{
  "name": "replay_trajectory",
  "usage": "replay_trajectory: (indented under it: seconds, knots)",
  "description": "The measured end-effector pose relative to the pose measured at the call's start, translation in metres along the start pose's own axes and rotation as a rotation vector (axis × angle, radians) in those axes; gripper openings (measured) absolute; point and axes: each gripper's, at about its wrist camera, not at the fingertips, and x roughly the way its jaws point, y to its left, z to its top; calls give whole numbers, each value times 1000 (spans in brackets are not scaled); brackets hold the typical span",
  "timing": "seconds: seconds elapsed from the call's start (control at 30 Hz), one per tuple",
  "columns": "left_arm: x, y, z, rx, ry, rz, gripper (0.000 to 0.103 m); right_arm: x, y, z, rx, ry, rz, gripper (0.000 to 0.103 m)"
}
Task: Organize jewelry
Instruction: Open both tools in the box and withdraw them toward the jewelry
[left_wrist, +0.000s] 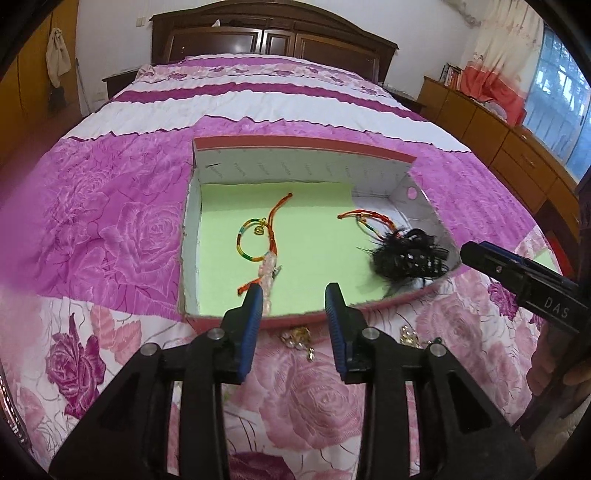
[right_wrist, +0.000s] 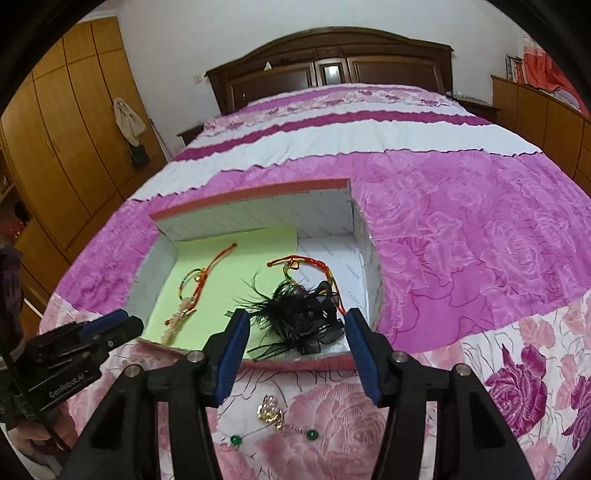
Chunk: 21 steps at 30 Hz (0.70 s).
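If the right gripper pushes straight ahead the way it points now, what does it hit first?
Most likely the black feathered hair clip lying in the box; it sits framed between the open fingers of the right gripper. Depth is unclear, so the box's near rim might come first.

Both grippers, the left gripper (left_wrist: 293, 295) and the right gripper (right_wrist: 293, 325), are black plastic with blue ribbed pads (left_wrist: 253, 325), silver pivot screws, and white lettering on their housings; a dark, possibly patterned sleeve (right_wrist: 9, 291) shows.
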Motion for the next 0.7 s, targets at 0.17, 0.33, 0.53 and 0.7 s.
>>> replay_trajectory:
  seconds: [0.17, 0.33, 0.53, 0.7]
  knots:
    - [-4, -5, -9, 1, 1, -10, 27, -16, -5, -11, 9, -17, 10, 57]
    - [1, -7, -19, -1, 28, -12, 28, -24, -13, -28, 24, -7, 5, 57]
    - [11, -10, -29, 1, 66, -7, 28, -26, -24, -44, 39, 10, -7, 57]
    - [21, -12, -37, 0, 94, -2, 28, -23, -32, -54, 52, 29, -13, 57]
